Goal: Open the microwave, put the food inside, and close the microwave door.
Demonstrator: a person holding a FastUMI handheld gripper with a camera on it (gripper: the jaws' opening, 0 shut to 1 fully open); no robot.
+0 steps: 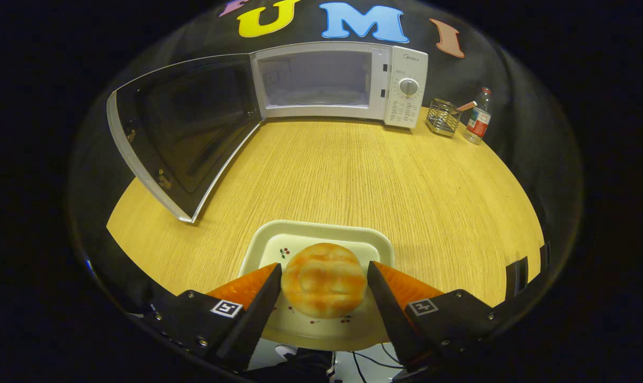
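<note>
A round golden-brown bun (324, 279) lies over a cream square plate (300, 234) with small cherry prints, at the near edge of the wooden table. My gripper (324, 266) is shut on the bun, one finger pressing each side. I cannot tell whether the bun still rests on the plate. Beyond the fingers, at the table's far side, stands the white microwave (406, 90). Its door (183, 138) is swung wide open to the left, and the cavity (316, 80) looks empty.
Right of the microwave stand a small wire basket (442, 117) and a plastic bottle (479, 117) with a red label. Bare wooden tabletop (353, 175) stretches between the plate and the microwave. The open door juts out over the table's left part.
</note>
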